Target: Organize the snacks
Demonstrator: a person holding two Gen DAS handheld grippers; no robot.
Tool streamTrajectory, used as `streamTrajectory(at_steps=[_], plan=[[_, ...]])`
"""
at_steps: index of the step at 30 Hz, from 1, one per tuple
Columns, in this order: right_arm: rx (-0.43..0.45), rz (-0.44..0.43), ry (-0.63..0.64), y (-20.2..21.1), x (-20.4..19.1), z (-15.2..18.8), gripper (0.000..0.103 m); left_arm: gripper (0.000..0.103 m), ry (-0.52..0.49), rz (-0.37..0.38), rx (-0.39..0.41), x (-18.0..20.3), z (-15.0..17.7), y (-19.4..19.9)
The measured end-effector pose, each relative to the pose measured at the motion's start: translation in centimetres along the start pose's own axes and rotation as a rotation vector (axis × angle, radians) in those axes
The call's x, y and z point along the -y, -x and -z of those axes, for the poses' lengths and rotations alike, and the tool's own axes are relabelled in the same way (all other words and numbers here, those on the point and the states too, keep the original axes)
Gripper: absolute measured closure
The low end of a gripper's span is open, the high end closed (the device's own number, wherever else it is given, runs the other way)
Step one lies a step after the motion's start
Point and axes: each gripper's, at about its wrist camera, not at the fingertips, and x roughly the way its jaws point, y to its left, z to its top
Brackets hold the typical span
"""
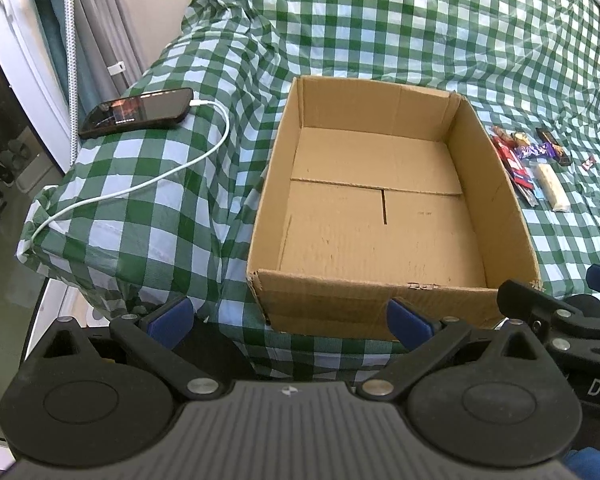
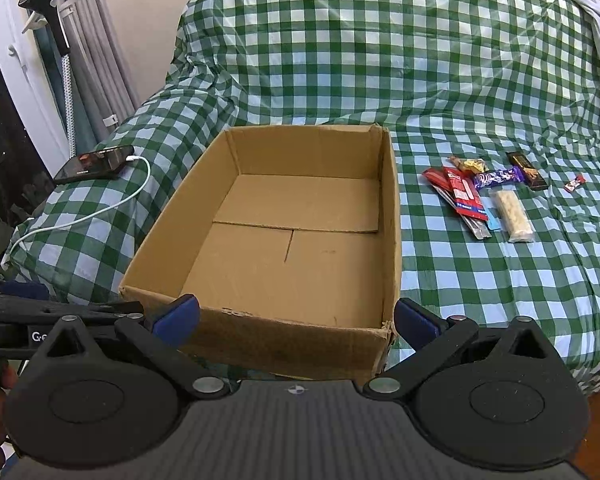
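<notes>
Both grippers, left (image 1: 290, 320) & right (image 2: 296, 320), are spread wide w/ nothing held, box (image 2: 388, 216) empty, snacks (image 2: 488, 196) piled beside it on the checked cloth (image 2: 480, 280): risk is pinching slack cloth w/ thin wrappers, or grabbing two overlapping packs.

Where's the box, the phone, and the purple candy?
cardboard box (image 2: 300, 208): right wrist view, on its bare inside floor.
phone (image 1: 138, 112): left wrist view, middle of its dark screen.
purple candy (image 2: 498, 178): right wrist view, middle of its wrapper.
</notes>
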Motion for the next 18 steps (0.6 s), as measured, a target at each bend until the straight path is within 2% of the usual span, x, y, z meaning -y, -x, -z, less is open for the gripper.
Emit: streamTrajectory(at_steps=[18], plan=[[-0.007,0.070,-0.068,-2.9,2.6,-0.7,0.000,0.000,0.018,-0.030,-0.064,-0.2,-1.6,-3.6]])
